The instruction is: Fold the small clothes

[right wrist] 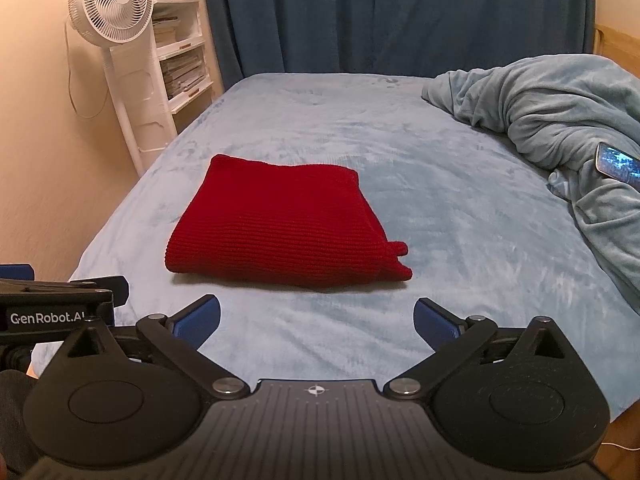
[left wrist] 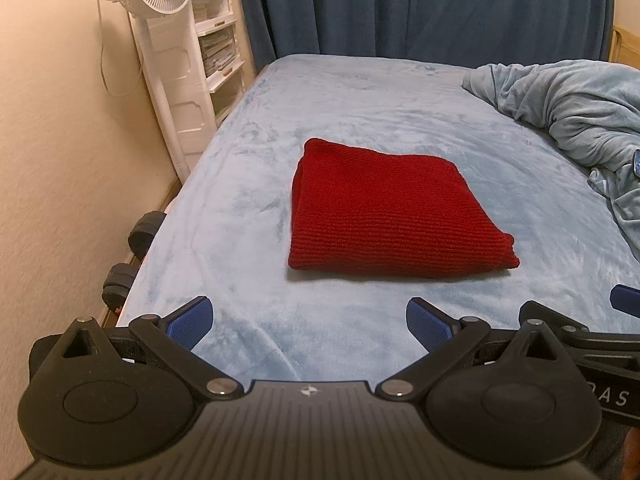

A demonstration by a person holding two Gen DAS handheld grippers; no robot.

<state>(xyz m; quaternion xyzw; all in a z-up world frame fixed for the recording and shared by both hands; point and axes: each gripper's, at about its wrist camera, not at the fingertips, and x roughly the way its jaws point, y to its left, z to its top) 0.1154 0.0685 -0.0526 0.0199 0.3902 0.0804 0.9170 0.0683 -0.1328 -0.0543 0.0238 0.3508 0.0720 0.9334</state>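
A red knitted garment lies folded into a flat rectangle on the light blue bed. It also shows in the right wrist view. My left gripper is open and empty, held above the bed's near edge, short of the garment. My right gripper is open and empty, also short of the garment and to the right of the left one. Part of the right gripper shows at the right edge of the left wrist view. Part of the left gripper shows at the left edge of the right wrist view.
A crumpled light blue blanket is piled on the bed's right side with a phone on it. A white standing fan and shelves stand at the left. Dark blue curtains hang behind. Dumbbells lie beside the bed.
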